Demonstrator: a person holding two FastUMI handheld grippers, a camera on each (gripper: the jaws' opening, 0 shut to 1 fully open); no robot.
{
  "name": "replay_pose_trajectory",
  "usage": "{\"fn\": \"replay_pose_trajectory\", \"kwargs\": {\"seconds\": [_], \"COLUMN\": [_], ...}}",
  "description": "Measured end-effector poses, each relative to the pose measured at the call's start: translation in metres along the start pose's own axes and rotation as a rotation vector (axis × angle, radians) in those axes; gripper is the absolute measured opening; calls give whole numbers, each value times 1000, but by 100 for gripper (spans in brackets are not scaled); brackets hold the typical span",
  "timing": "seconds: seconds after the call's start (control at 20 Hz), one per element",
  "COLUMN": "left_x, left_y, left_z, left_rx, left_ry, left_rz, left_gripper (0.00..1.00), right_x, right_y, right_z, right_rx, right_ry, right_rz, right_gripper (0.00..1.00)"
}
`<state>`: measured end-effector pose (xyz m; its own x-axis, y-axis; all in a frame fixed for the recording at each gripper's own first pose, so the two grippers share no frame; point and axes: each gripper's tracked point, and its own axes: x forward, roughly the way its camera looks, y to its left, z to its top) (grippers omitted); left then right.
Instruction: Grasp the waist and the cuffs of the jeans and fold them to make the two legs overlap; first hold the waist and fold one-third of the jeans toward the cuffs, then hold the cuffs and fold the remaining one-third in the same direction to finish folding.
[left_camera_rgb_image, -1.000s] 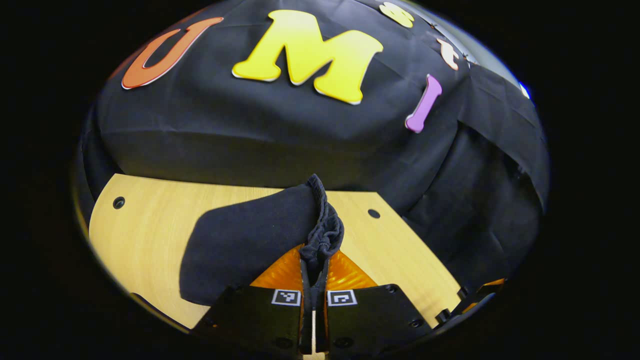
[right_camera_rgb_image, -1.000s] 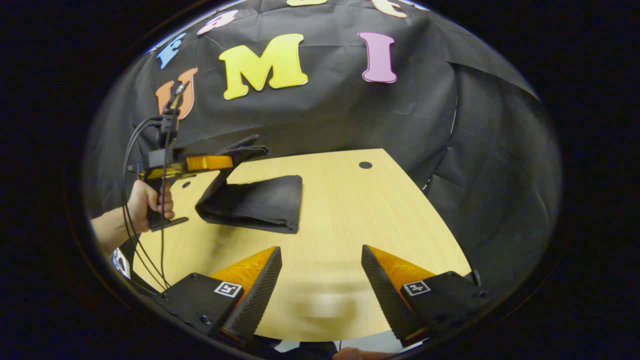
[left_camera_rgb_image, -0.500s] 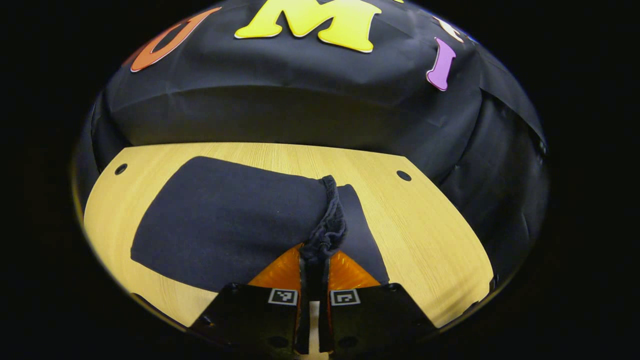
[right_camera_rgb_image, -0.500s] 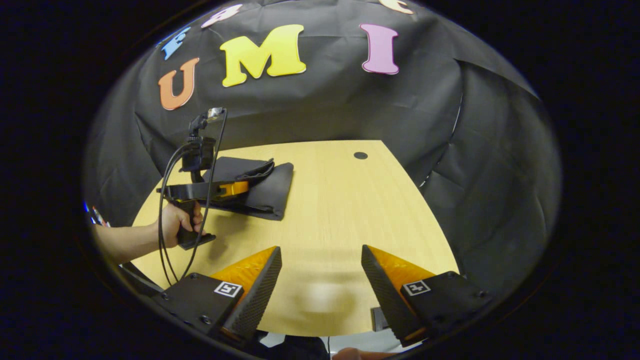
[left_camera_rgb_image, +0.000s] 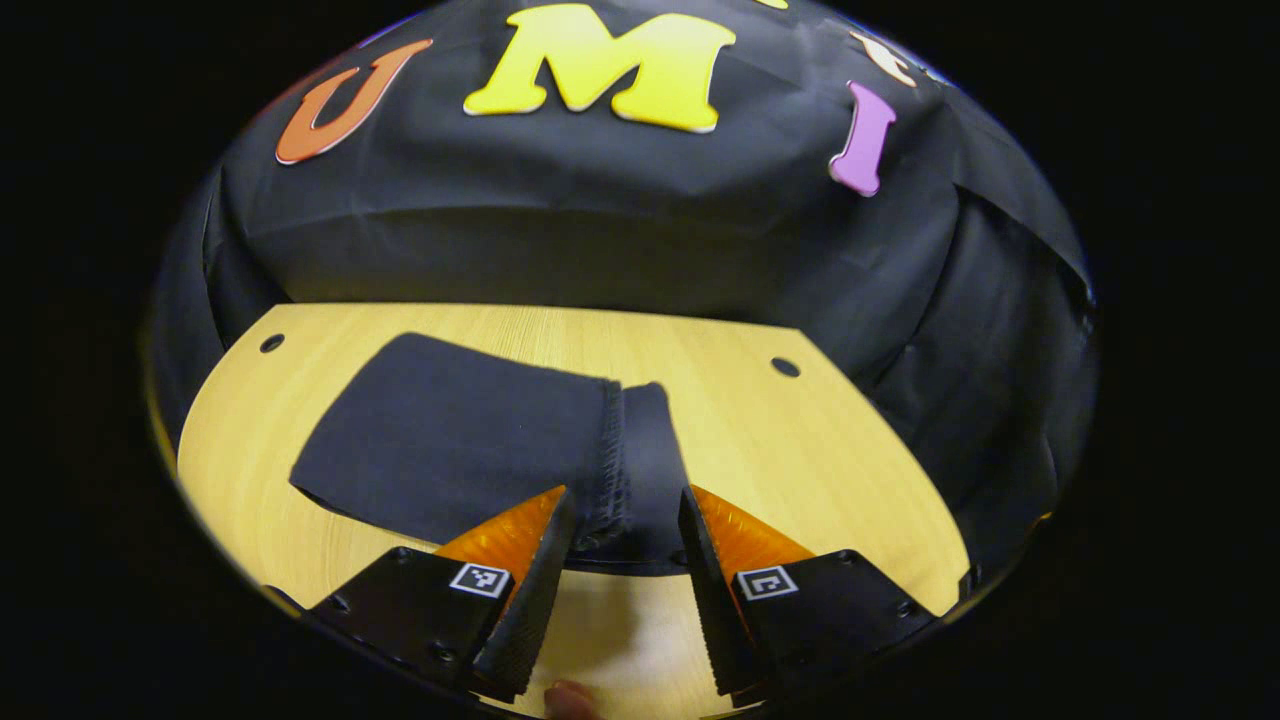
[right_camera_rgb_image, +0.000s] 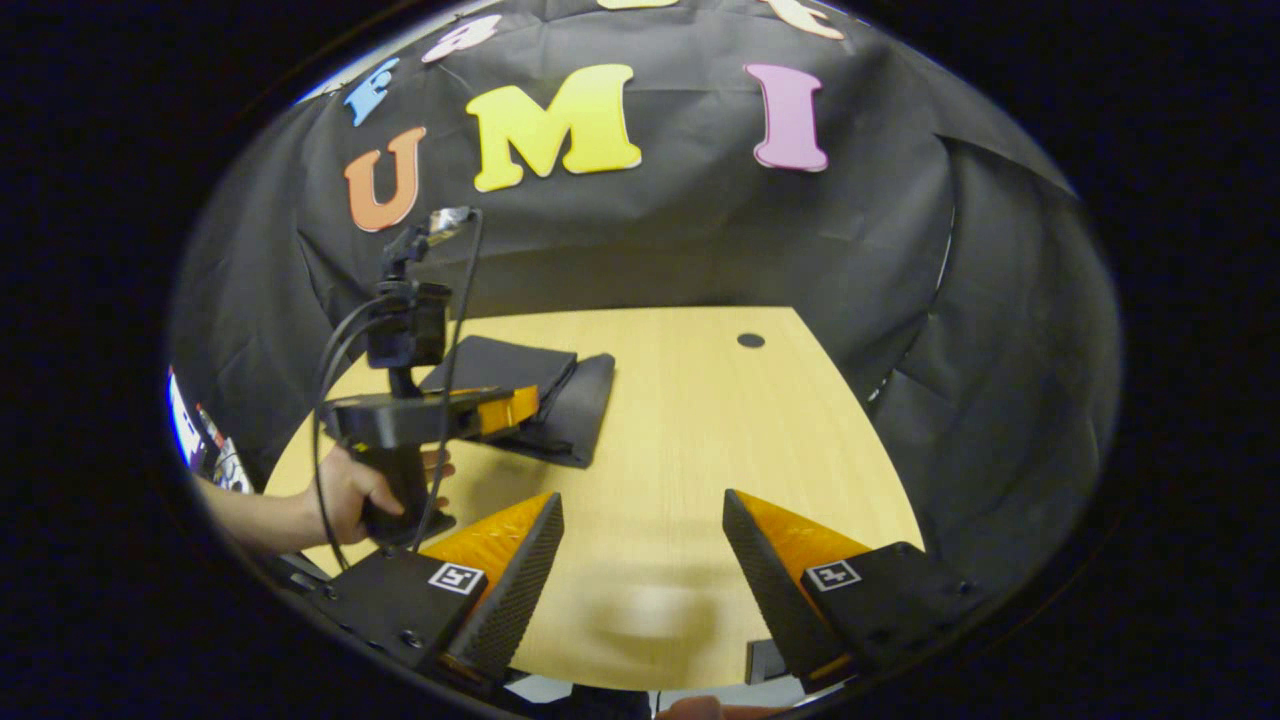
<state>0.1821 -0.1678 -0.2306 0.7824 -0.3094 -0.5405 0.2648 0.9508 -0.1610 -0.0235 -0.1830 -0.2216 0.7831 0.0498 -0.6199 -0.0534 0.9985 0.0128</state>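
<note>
A: How are the jeans (left_camera_rgb_image: 460, 450) looking?

B: They are lying as a compact dark bundle on the counter (left_camera_rgb_image: 820, 450), toward its far left part in the right gripper view, well apart from the near edge. A hemmed edge, the cuffs (left_camera_rgb_image: 612, 455) I would judge, is running across the top layer, with a strip of the lower layer showing just past it.

A: So the folding is finishing?

B: It is looking that way. Both thirds are appearing to sit stacked, so little seems left beyond perhaps squaring the edges. The fabric is so dark that I cannot count the layers with certainty.

A: What are the grippers doing?

B: The left gripper (left_camera_rgb_image: 622, 560) is hovering at the bundle's near side with its fingers spread, the hem lying between them and untouched as far as I can tell. In the right gripper view a hand (right_camera_rgb_image: 345, 490) is holding it low beside the pile. The right gripper (right_camera_rgb_image: 640, 560) is waiting over bare counter nearer the front edge, its fingers spread wide and pinching nothing.

A: And compared with half a second ago?

B: Then the left fingers were pressed together on the bunched hem; now they are standing apart, and the hem is lying flat. The right gripper is staying where it was.
</note>
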Motion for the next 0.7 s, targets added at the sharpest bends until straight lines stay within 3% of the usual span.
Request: {"fn": "replay_pose_trajectory", "kwargs": {"seconds": [0.2, 0.4, 0.55, 0.6, 0.65, 0.7], "left_x": [-103, -217, -285, -304, -321, -333], "left_y": [25, 63, 77, 80, 83, 85], "left_z": [75, 147, 176, 179, 180, 181], "left_rx": [-9, -6, 66, 79, 89, 95], "left_ry": [-221, -432, -548, -578, -598, -609], "left_rz": [47, 105, 161, 176, 186, 189], "left_gripper": [75, 86, 87, 78, 82, 100], "right_x": [-32, -81, -119, -131, -144, -152], "right_y": [24, 81, 123, 131, 136, 146], "right_z": [71, 137, 160, 165, 166, 163], "right_rx": [-68, -85, -29, -22, -23, -32], "right_ry": [-249, -459, -567, -607, -639, -658], "right_rz": [-46, -19, 17, 5, -13, -24], "right_gripper": [100, 97, 97, 97, 96, 96]}}
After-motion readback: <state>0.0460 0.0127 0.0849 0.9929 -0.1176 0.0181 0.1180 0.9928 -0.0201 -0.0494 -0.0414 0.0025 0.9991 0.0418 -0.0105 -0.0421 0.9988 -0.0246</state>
